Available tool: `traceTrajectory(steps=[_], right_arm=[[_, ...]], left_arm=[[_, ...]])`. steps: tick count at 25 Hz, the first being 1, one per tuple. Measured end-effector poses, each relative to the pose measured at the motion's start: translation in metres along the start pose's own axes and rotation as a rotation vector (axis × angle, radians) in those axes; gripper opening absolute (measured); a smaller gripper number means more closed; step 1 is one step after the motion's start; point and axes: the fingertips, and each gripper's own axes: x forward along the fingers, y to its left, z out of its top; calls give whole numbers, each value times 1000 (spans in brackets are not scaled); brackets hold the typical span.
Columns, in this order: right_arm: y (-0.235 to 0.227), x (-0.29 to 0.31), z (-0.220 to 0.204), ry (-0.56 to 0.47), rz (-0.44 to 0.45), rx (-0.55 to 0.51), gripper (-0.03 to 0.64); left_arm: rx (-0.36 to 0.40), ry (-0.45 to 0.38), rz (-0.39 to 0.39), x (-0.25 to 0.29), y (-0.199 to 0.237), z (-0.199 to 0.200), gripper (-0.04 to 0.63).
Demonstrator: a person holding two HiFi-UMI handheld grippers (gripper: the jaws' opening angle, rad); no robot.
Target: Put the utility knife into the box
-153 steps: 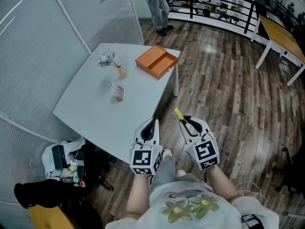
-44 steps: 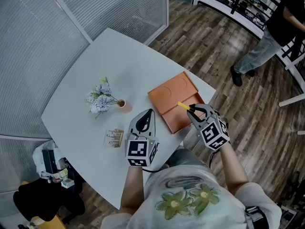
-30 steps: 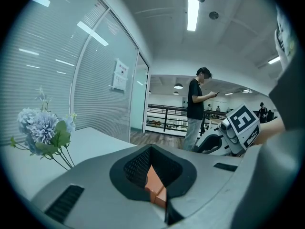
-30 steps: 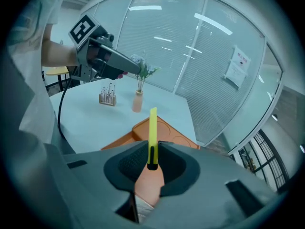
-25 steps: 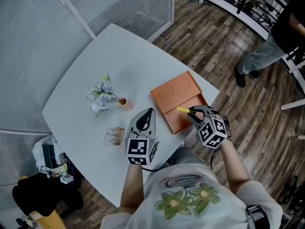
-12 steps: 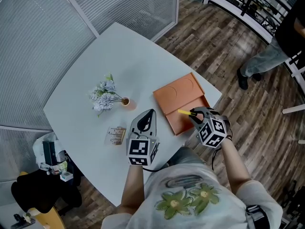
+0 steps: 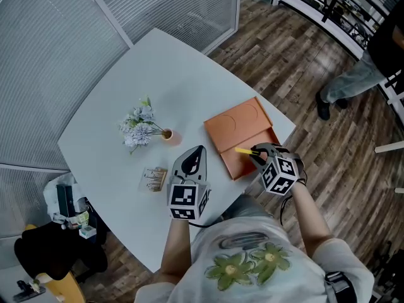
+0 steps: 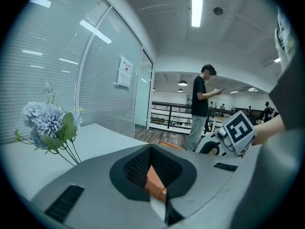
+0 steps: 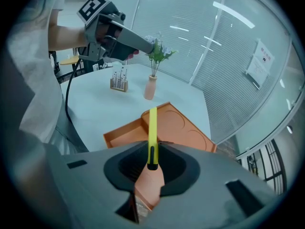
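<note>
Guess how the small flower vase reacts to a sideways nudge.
Likely tips easily: the vase looks narrow and upright, with flowers rising well above it. Being small, probably light; it may slide on the smooth table first. Could be fragile; material unclear.

A glossy yellow plastic utility knife point(image 7: 245, 151), matt orange box point(image 7: 237, 122), smooth matt white table point(image 7: 126, 81) and faintly shiny wood-plank floor point(image 7: 297, 62).

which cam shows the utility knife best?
Right gripper view: the utility knife sits centred, clamped by the right gripper, pointing over the orange box. Head view shows a small yellow sliver; left gripper view shows none of it.
</note>
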Motion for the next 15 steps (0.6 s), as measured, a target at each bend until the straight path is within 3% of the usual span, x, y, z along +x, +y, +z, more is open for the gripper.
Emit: traceTrajectory(steps=[15], right_arm=[[7, 23, -10, 46, 55, -23, 72]], left_arm=[[-12, 20, 4, 3, 4, -8, 0]])
